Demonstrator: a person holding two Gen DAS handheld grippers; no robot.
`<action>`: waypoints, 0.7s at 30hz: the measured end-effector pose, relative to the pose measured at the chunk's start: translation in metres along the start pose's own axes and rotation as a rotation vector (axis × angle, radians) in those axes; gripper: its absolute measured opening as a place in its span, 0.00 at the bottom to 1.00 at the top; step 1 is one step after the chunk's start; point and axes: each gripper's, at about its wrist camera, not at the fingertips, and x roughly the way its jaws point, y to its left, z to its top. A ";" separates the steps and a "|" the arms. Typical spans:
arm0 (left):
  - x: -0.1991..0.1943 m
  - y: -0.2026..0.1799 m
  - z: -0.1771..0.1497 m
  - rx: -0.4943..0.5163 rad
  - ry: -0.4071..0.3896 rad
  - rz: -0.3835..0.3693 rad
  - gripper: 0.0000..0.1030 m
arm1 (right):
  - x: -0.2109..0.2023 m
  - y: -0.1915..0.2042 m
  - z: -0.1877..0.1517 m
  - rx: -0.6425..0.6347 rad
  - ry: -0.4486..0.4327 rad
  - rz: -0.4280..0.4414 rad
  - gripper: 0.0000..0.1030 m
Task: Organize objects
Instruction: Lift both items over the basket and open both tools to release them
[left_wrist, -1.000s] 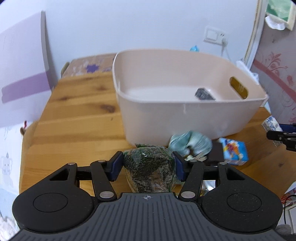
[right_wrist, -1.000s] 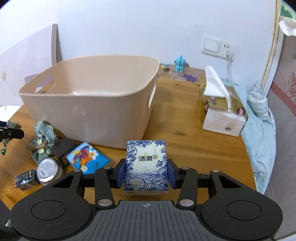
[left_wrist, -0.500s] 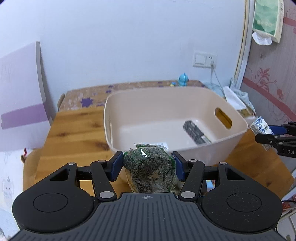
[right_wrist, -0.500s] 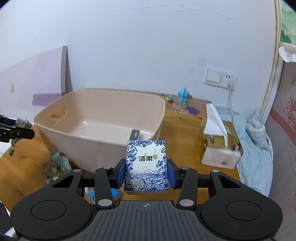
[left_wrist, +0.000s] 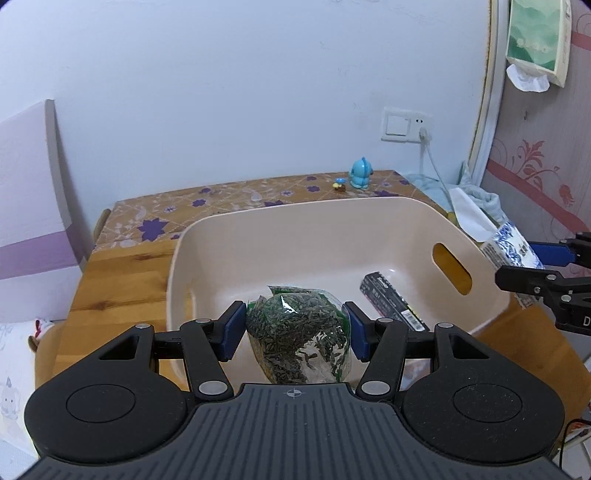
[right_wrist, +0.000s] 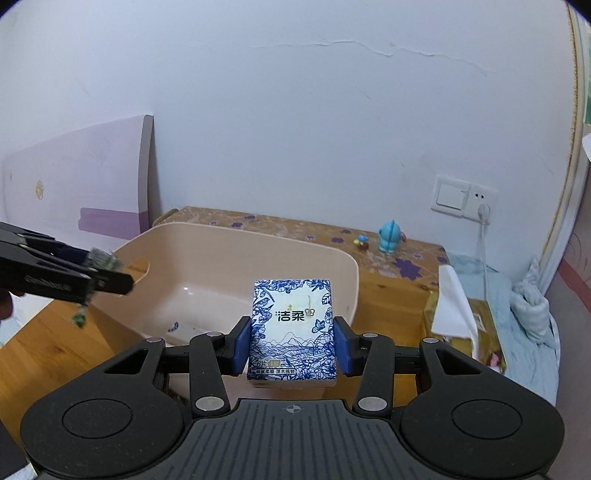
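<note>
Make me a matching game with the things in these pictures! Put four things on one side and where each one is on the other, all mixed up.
Things:
1. bag of dried leaves
2. blue-and-white tissue pack
3. black packet
4. blue toy figure

Places:
A. lying inside the beige bin
B. clamped in the right gripper
C. standing on the table's far end, by the wall
D. clamped in the left gripper

Pairs: 1-D, 2-B, 3-A, 4-C
</note>
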 end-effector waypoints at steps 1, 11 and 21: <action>0.004 -0.001 0.001 -0.002 0.006 -0.001 0.56 | 0.003 0.000 0.002 0.000 0.000 0.003 0.42; 0.054 -0.012 0.019 0.005 0.055 0.003 0.56 | 0.045 -0.004 0.008 -0.001 0.069 0.013 0.42; 0.096 -0.015 0.018 0.010 0.137 0.021 0.56 | 0.081 -0.002 0.012 -0.017 0.123 0.025 0.42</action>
